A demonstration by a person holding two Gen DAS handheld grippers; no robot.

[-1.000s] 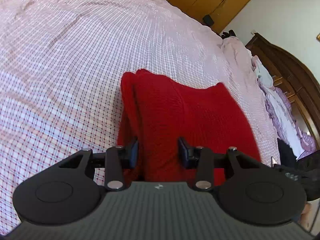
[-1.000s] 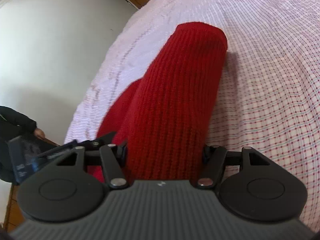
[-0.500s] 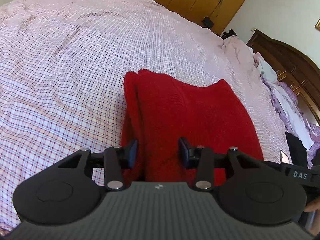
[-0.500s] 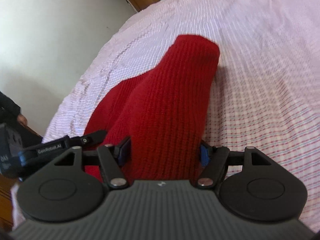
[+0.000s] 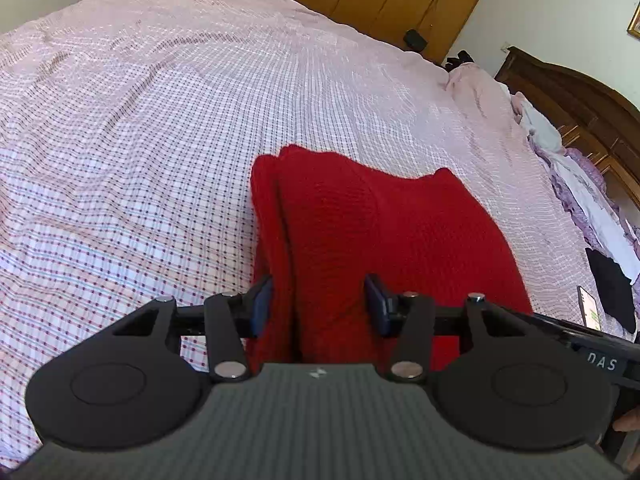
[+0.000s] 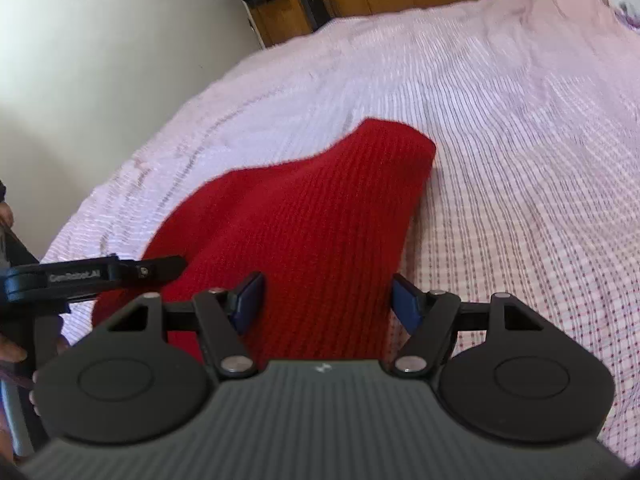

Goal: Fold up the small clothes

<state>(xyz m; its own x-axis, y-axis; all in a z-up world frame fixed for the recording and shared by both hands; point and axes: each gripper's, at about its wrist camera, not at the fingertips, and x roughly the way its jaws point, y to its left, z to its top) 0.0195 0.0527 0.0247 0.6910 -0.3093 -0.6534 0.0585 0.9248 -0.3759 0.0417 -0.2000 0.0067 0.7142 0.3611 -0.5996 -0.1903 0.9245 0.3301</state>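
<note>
Left wrist view alone shows the headboard [image 5: 576, 96]; both grippers' jaws, just widened, stand apart astride the red sweater [image 5: 384, 232] on the bed [image 5: 160, 120].

Coarse-knit red garment [image 5: 384, 232] (matt)

Legible markings, two entries.

1. "DAS", pale capitals on the black plastic body of the right gripper [image 5: 600, 360], seen at the right edge of the left wrist view; any further letters fall outside the frame.

2. "GenRobot.AI", small pale lettering, somewhat blurred, on the black plastic arm of the left gripper [image 6: 80, 276], seen at the left edge of the right wrist view.
</note>
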